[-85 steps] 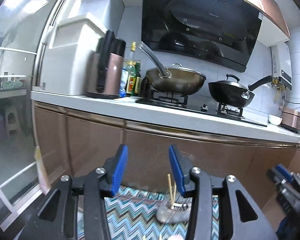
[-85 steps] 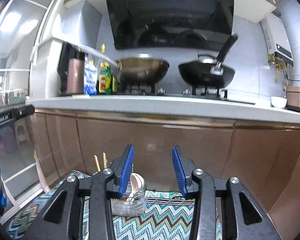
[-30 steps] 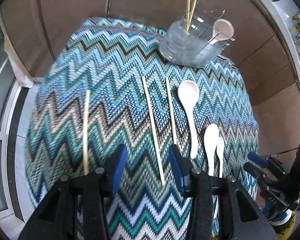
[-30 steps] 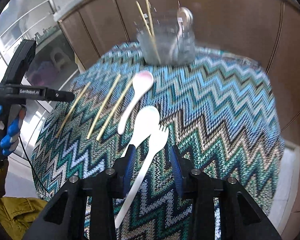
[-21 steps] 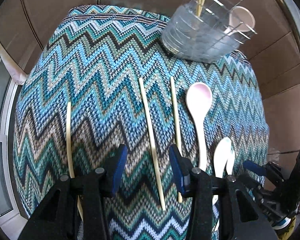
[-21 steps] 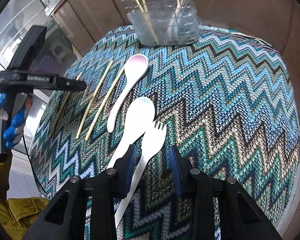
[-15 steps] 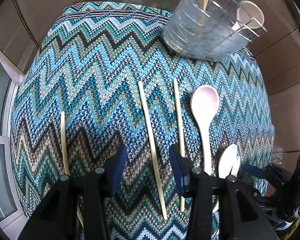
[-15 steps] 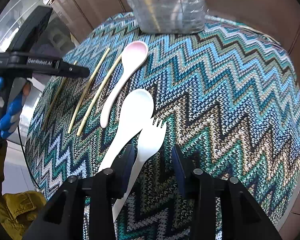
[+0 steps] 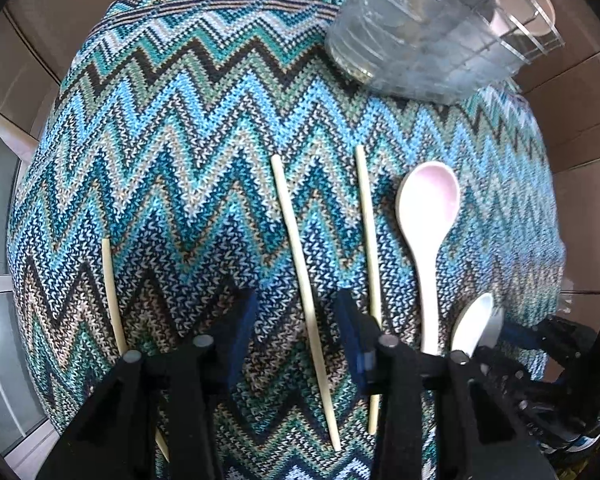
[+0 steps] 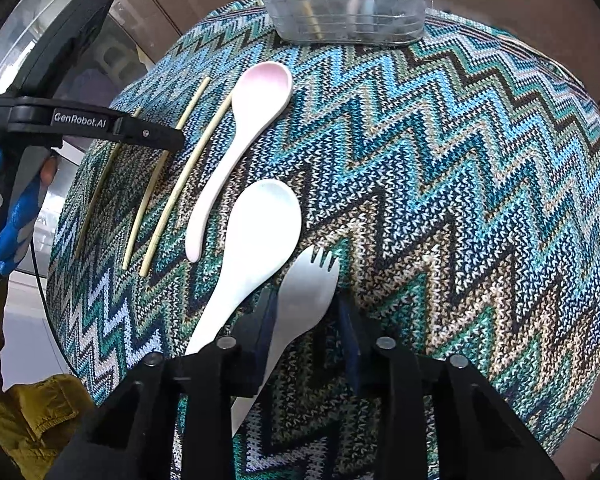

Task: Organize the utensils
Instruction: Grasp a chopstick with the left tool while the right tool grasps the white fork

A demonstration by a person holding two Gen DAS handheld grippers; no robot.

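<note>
Zigzag-knit cloth [image 9: 180,128]: clear utensil holder [image 9: 416,40] at far edge. Middle chopstick [image 9: 300,280] lies between the closing jaws of the left gripper [image 9: 296,344], untouched. White spork [image 10: 304,296] lies between the closing jaws of the right gripper [image 10: 306,344], near front edge; contact unclear.

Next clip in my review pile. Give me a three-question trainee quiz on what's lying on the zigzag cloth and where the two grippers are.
1. True or false: the left gripper straddles the middle chopstick.
2. Which utensil lies between the right gripper's closing jaws? A) pink spoon B) white spork C) white spoon
3. Fill in: the clear holder stands at the ____ edge of the zigzag cloth, as seen from both grippers.

Key: 1 true; both pads are still clear of it. 2 B. 3 far.
</note>
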